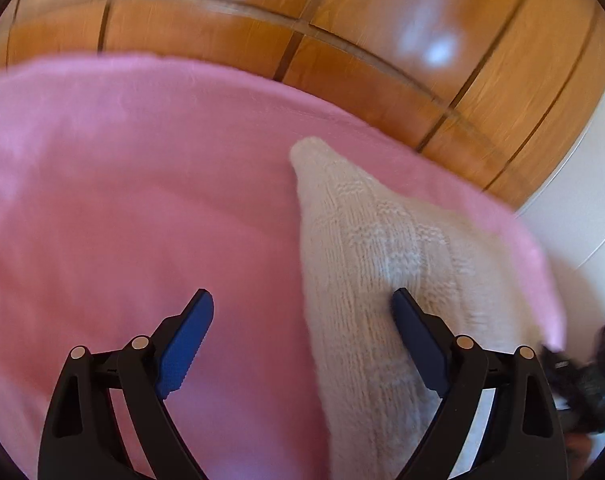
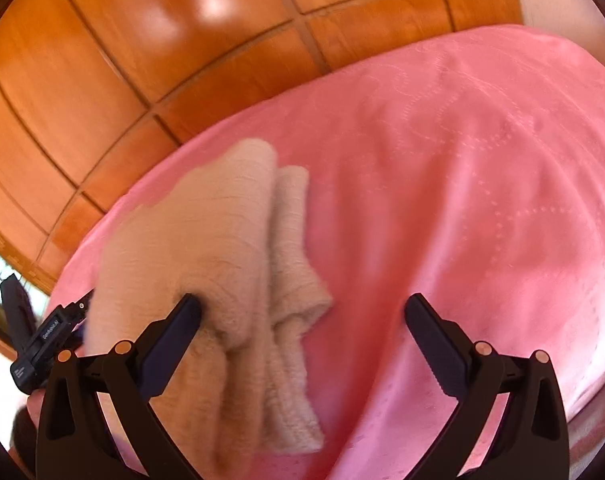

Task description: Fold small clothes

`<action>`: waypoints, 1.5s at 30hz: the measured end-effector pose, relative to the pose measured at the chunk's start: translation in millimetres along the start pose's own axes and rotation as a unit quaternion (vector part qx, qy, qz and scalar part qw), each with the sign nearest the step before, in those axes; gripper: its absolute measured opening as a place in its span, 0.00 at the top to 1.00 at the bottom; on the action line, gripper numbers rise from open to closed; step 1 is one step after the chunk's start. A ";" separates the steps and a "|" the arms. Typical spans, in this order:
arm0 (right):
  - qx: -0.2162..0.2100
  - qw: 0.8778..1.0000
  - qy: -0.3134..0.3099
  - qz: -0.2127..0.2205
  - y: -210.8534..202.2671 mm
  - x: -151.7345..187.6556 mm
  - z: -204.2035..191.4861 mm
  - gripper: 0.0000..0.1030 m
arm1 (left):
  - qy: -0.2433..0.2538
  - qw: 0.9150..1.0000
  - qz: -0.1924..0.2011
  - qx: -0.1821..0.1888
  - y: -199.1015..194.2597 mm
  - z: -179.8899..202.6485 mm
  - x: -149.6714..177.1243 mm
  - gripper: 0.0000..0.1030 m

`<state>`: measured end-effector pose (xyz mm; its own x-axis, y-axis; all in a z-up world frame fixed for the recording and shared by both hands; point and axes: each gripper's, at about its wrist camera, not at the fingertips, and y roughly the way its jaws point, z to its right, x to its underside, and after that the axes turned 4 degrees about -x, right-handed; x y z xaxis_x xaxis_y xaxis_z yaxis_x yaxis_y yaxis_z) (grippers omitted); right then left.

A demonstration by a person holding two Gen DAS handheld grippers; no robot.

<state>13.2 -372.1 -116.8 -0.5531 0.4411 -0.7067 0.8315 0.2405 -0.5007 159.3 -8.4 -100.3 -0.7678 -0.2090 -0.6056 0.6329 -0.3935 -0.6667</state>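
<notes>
A cream knitted garment [image 1: 382, 248] lies folded lengthwise on a pink blanket [image 1: 122, 200]. My left gripper [image 1: 302, 294] is open just above it; its right finger is over the knit and its left finger over bare blanket. In the right wrist view the same garment [image 2: 206, 232] lies left of centre, a sleeve doubled alongside its body. My right gripper [image 2: 303, 300] is open, with its left finger over the garment's near part and its right finger over the blanket [image 2: 462, 180]. Neither gripper pinches the cloth.
Glossy wooden panels [image 1: 342, 40] rise behind the blanket's far edge, also seen as panels [image 2: 142, 40] in the right wrist view. The other gripper's black body [image 1: 578, 384] shows at the lower right, and the left one's body [image 2: 42, 344] at the lower left.
</notes>
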 end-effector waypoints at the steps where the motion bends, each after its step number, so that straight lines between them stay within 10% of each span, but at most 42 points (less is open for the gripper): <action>1: -0.011 1.000 -0.001 -0.003 -1.2 -0.4 -0.7 0.02 | -0.018 1.000 -0.004 0.016 -2.4 -5.2 1.9 0.13; 11: -0.117 0.991 0.053 -0.026 -10.7 0.4 4.7 0.02 | 0.018 0.994 -0.016 0.106 -24.2 9.5 32.2 0.13; 19: -0.115 0.987 0.072 -0.092 24.4 3.7 -1.1 0.02 | 0.047 0.990 -0.048 0.121 -15.5 25.4 42.3 0.13; 45: -0.131 0.991 0.014 -0.039 60.0 -6.2 -12.8 0.27 | 0.065 0.985 -0.076 0.138 11.8 43.9 29.8 0.09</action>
<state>67.2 -349.3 -136.1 -0.6172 0.4352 -0.6555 0.7733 0.4892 -0.4034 139.6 -58.5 -107.2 -0.8207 -0.0197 -0.5711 0.4477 -0.6432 -0.6212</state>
